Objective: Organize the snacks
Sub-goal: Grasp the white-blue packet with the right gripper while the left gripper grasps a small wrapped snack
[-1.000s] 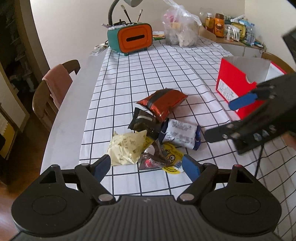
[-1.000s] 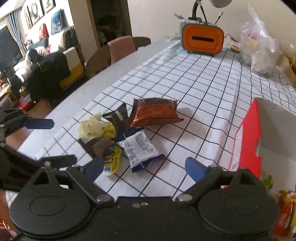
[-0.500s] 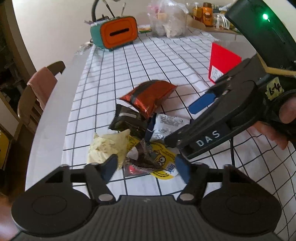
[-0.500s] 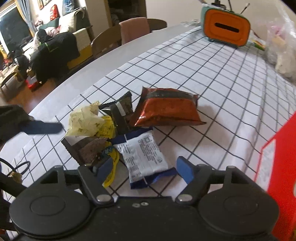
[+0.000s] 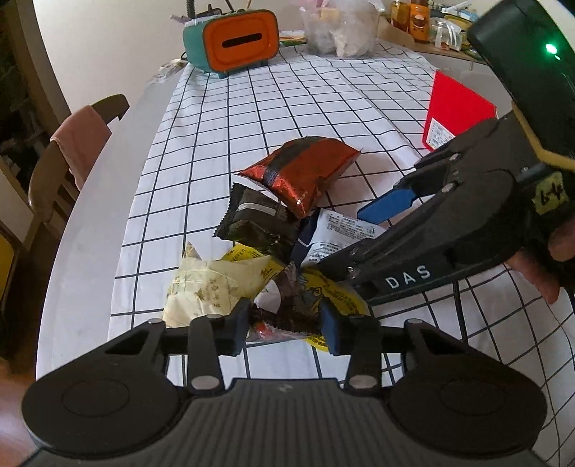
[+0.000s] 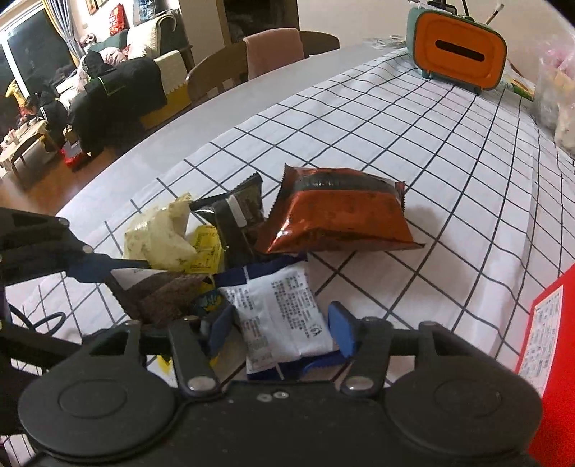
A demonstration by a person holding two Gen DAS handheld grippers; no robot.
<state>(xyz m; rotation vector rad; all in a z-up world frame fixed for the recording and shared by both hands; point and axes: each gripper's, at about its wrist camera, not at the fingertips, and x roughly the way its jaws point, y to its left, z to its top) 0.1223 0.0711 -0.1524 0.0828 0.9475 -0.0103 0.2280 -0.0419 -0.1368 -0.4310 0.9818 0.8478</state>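
Note:
A pile of snack packets lies on the checked tablecloth (image 5: 287,107): a red-brown bag (image 5: 302,169), a black packet (image 5: 258,219), a pale yellow packet (image 5: 212,287), a white-and-blue packet (image 5: 334,233), a yellow packet (image 5: 337,291) and a dark brown packet (image 5: 291,309). My left gripper (image 5: 285,328) is open, its fingers either side of the dark brown packet. My right gripper (image 6: 282,328) is open, straddling the white-and-blue packet (image 6: 284,312). The right gripper also shows in the left wrist view (image 5: 431,230).
A red open box (image 5: 456,111) stands to the right of the pile. An orange and teal tissue box (image 5: 237,43) and a plastic bag (image 5: 337,28) stand at the far end. A chair (image 5: 72,151) stands at the left table edge.
Both grippers have come down and in onto the pile. Their jaws have narrowed around the dark brown packet and the white-and-blue packet.

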